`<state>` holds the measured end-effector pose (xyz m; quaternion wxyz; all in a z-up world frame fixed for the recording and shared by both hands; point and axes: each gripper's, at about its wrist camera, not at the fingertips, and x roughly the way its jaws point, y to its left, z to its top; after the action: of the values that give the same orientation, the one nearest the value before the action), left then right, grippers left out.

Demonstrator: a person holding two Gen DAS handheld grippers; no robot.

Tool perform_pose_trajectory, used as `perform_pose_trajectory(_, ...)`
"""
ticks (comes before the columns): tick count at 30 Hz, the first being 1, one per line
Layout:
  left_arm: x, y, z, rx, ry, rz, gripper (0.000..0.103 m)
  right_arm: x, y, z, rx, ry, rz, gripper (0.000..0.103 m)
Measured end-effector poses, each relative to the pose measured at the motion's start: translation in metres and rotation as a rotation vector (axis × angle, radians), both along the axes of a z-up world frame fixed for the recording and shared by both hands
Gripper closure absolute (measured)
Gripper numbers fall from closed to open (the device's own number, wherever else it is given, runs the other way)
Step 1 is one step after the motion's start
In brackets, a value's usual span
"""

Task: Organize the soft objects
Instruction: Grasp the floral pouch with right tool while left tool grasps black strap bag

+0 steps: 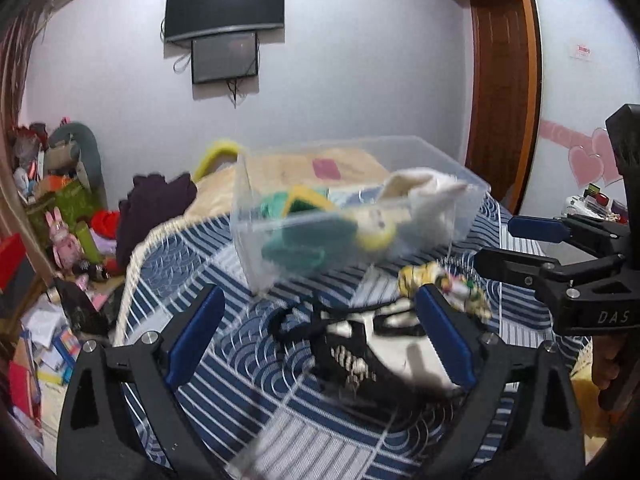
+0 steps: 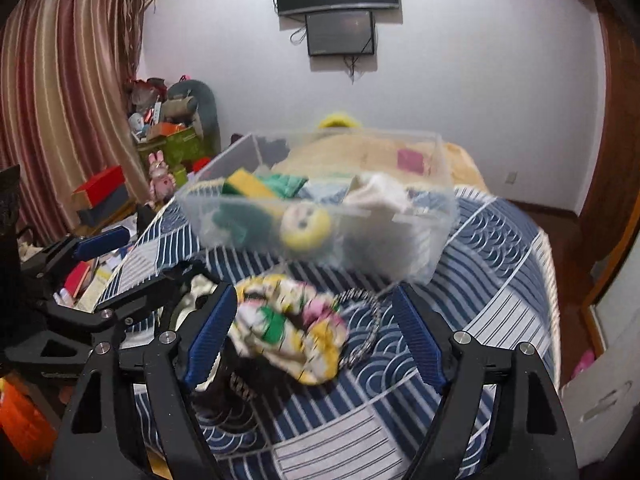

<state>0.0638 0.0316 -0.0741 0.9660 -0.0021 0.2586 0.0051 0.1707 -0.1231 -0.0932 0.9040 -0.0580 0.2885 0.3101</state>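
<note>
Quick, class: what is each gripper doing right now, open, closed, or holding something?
Left gripper: open, holding nothing, jaws either side of the black-and-white patterned cloth.
Right gripper: open, holding nothing, jaws either side of the floral yellow, pink and green scrunchie.

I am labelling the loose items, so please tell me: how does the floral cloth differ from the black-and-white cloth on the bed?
The floral cloth is yellow, pink and green; the black-and-white cloth has only those two tones. The floral cloth lies between the open right gripper fingers; the black-and-white cloth lies between the open left gripper fingers. Both are crumpled on the bed, outside the bin.
</note>
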Motion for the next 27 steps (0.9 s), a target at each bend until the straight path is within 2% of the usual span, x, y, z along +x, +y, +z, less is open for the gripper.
perform_pose_trajectory(5, -0.004, 0.01, -0.017, -0.067, 0.044, 0.004, 0.006, -0.001, 0.001, -0.016, 0.011, 0.061, 0.035, 0.026)
perform_pose_trajectory(7, -0.005, 0.013, -0.021, -0.097, 0.052, 0.003, 0.01, -0.002, 0.004, -0.021, 0.009, 0.077, 0.046, 0.026)
perform_pose_trajectory(9, -0.005, 0.014, -0.026, -0.12, 0.063, -0.002, 0.027, -0.002, 0.006, -0.025, 0.009, 0.087, 0.049, 0.028)
perform_pose_trajectory(13, 0.002, 0.009, -0.035, -0.133, 0.098, -0.027, 0.041, 0.001, 0.006, -0.03, 0.022, 0.115, 0.065, 0.049)
perform_pose_trajectory(15, 0.004, 0.006, -0.037, -0.142, 0.1, -0.049, 0.051, -0.001, 0.006, -0.031, 0.028, 0.12, 0.07, 0.059)
perform_pose_trajectory(16, 0.003, 0.005, -0.038, -0.144, 0.1, -0.061, 0.053, -0.001, 0.006, -0.032, 0.028, 0.121, 0.073, 0.067)
perform_pose_trajectory(19, 0.001, 0.002, -0.037, -0.143, 0.098, -0.085, 0.059, -0.002, 0.005, -0.03, 0.033, 0.118, 0.072, 0.081)
perform_pose_trajectory(21, 0.001, 0.002, -0.037, -0.148, 0.098, -0.087, 0.064, -0.004, 0.004, -0.029, 0.038, 0.107, 0.07, 0.088)
perform_pose_trajectory(25, 0.002, 0.006, -0.037, -0.18, 0.115, -0.1, 0.075, -0.009, 0.0, -0.022, 0.051, 0.062, 0.052, 0.09)
perform_pose_trajectory(27, 0.002, 0.008, -0.037, -0.193, 0.121, -0.098, 0.084, -0.011, -0.003, -0.019, 0.057, 0.045, 0.044, 0.091)
